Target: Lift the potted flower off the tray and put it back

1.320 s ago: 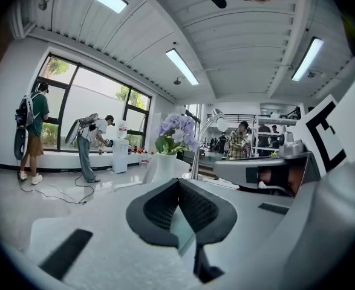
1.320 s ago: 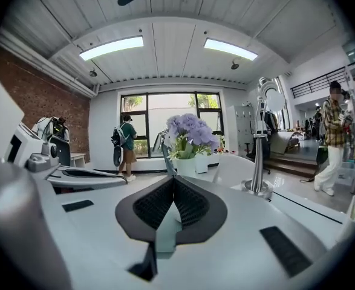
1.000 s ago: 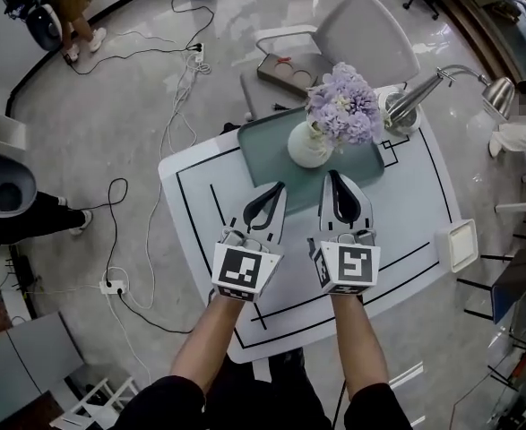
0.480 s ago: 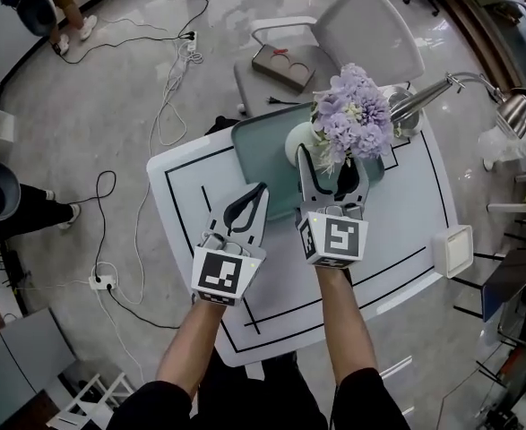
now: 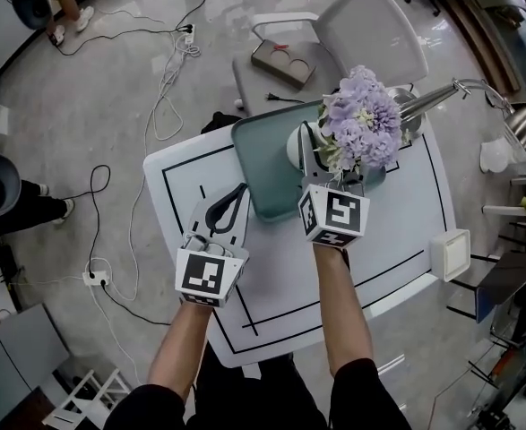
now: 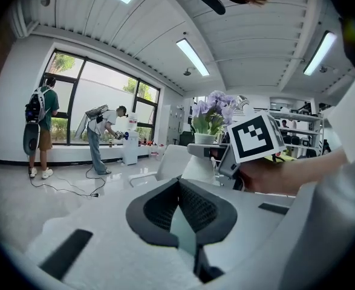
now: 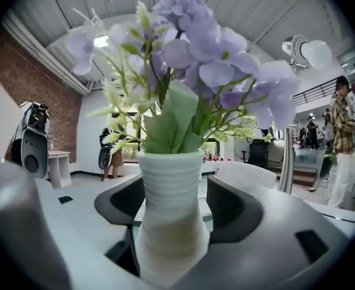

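Observation:
The potted flower, a white ribbed vase (image 7: 168, 222) with purple blooms (image 5: 363, 119), stands on the grey-green tray (image 5: 258, 164) at the table's far side. My right gripper (image 5: 330, 146) reaches level over the tray, and its jaws are opening with the vase between them. In the right gripper view the vase fills the gap of that gripper (image 7: 174, 198), with slits of space beside its neck. My left gripper (image 5: 242, 188) hangs over the white table left of the tray, shut and empty. From the left gripper view its tips (image 6: 178, 183) meet, and the flower (image 6: 210, 110) shows beyond.
The white table (image 5: 397, 213) has black lines. A metal desk lamp (image 5: 451, 92) leans in at the right behind the flower. A small white dish (image 5: 449, 253) sits at the table's right edge. A grey chair (image 5: 370, 30) stands behind; cables (image 5: 168, 79) cross the floor.
My right gripper went from shut to open and moved forward until the vase stood between its jaws. My left gripper drifted left and back, away from the tray.

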Motion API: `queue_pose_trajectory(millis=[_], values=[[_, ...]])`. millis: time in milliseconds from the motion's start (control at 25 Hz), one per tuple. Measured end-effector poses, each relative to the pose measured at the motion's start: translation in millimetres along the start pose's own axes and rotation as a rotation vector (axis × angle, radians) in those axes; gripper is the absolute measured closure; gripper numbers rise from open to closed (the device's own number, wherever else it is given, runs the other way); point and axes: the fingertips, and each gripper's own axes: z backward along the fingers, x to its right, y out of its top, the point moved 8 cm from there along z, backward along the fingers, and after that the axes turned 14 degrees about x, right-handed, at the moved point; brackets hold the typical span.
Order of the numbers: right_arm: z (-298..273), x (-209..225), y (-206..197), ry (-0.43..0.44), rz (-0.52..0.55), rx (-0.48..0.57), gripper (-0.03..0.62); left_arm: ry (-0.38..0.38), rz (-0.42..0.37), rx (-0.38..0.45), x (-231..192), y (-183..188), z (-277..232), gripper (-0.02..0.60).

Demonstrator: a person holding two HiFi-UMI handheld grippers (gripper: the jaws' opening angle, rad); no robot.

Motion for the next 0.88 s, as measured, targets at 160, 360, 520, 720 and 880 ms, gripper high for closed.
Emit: queue_pose_trajectory(millis=[160, 360, 520, 720, 880], values=[[-2.6, 1.2, 0.0, 0.018, 0.030, -0.037, 0.345, 0.009, 0.019, 0.003, -2.3, 0.3, 0.2, 0.575], [-0.3, 0.3, 7.6, 0.027, 0.038, -0.046, 0.349, 0.009, 0.014, 0.011, -4.3, 10.1, 2.1, 0.575], [8.0, 2.4, 24.7, 0.033, 0.046, -0.046, 0.349, -0.019, -0.011, 0.029, -1.1, 16.6, 3.8, 0.575], [35.1, 13.0, 61.4, 0.033, 0.039, -0.019, 0.349, -0.042, -0.021, 0.046, 19.6, 32.5, 4.9, 0.575], [65.0, 20.3, 95.2, 0.041, 0.015, -0.014, 0.349, -0.065, -0.036, 0.063, 41.3, 52.2, 6.8, 0.575]])
